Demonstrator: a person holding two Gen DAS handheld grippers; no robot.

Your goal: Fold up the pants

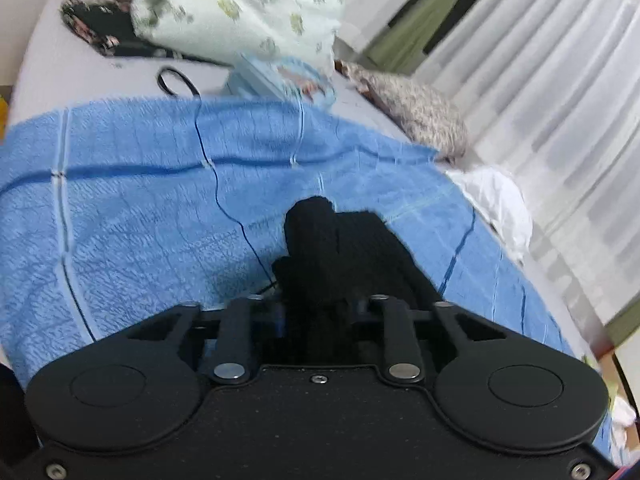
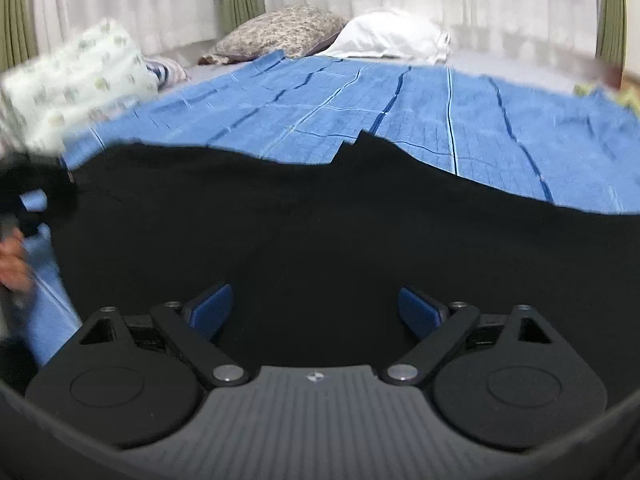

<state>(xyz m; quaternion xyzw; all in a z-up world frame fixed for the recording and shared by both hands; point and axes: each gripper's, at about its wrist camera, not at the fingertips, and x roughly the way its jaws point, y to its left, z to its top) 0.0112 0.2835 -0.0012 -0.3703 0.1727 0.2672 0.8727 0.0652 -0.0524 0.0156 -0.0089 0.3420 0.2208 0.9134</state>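
From the left wrist view, the left tool [image 1: 320,280] is squeezing a bunched-up bit of the black pants [image 1: 340,248]. Its two sides are sitting close together with the dark cloth packed between them. The pants are sticking up at about 12 o'clock from the tool, over the blue blanket [image 1: 140,200] that is covering the bed. A thin dark thread [image 1: 216,184] is lying across the blanket at 11 o'clock. A pale flowery pillow [image 1: 248,8] is lying far off at 11 o'clock, and a speckled pillow [image 1: 416,108] at 1 o'clock, by the white curtains [image 1: 540,80].

From the right wrist view, the right tool [image 2: 316,312] is standing wide open, holding nothing. Its blue pads [image 2: 212,308] are hovering apart over the pants [image 2: 320,220], which are spreading flat across the blanket [image 2: 440,120]. A hand [image 2: 14,264] is showing at 9 o'clock. A white pillow [image 2: 388,40] is resting at 12 o'clock.
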